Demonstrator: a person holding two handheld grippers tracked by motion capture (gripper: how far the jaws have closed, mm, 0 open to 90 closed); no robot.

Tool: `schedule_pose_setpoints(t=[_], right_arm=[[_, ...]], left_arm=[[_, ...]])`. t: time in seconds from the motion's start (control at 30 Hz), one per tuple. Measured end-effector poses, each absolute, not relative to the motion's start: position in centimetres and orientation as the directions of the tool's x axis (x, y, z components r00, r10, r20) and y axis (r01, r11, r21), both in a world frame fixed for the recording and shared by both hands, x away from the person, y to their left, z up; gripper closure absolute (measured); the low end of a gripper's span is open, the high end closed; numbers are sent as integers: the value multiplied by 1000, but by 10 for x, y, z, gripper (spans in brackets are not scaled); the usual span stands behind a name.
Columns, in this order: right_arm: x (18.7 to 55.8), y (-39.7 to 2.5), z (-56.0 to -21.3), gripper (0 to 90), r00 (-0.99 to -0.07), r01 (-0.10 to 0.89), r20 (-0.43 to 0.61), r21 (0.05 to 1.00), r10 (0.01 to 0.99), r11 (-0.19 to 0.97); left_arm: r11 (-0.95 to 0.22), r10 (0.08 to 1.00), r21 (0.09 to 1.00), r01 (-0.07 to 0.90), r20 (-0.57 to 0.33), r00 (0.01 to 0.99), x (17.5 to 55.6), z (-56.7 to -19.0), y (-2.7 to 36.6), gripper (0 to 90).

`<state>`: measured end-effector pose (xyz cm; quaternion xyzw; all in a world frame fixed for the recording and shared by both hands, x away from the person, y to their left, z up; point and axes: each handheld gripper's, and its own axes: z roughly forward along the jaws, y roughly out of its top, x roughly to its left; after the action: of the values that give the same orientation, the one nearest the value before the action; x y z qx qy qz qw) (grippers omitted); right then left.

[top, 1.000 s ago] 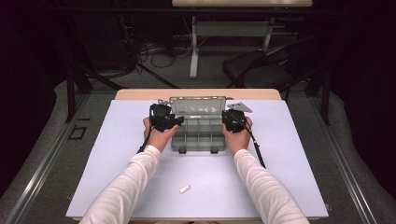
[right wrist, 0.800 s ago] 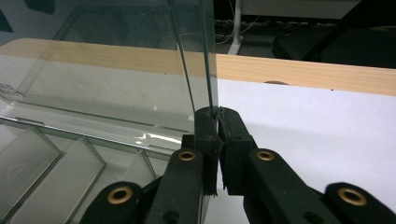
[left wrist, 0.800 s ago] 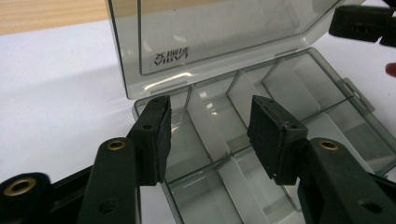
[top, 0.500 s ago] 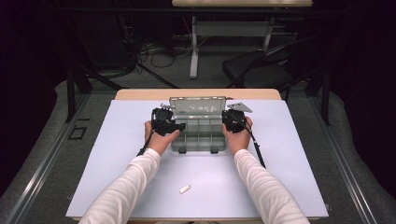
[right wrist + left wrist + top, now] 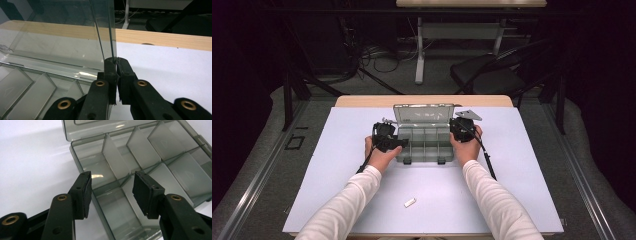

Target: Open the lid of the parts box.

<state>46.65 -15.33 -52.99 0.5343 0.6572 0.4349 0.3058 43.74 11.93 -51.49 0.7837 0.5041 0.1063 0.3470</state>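
Smoky plastic box [image 5: 424, 142] between tools, left tool [image 5: 111, 192] spread over its corner, right tool [image 5: 116, 62] pinching lid [image 5: 75, 37].

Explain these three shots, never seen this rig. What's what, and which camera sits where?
No robot here: a person at a table holds a hand-held two-jaw gripper in each hand. The high view looks down from above the person's side, so the sleeved forearms come in from the bottom. There the left gripper sits at the left end of a clear plastic organizer box, and the right gripper at its right end. The other two pictures come from cameras riding on the grippers, looking along their black jaws.

In the left gripper view the left gripper's jaws stand open, straddling the box's near side wall, holding nothing. In the right gripper view the jaws are closed on the edge of the raised lid.

The box's compartments look empty. It sits on a pale mat, where a small white piece lies nearer the person.
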Motion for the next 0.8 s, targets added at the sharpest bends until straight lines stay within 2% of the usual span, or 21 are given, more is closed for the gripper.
schedule_pose_setpoints(t=[0.33, 0.8], right_arm=[[466, -153, -530, 867, -240, 437, 62, 898, 969, 50], [466, -153, -530, 867, -240, 437, 64, 898, 969, 49]], left_arm=[[-267, 876, 635, 725, -153, 457, 432, -530, 123, 506], [-302, 876, 618, 726, -120, 467, 426, -543, 120, 590]])
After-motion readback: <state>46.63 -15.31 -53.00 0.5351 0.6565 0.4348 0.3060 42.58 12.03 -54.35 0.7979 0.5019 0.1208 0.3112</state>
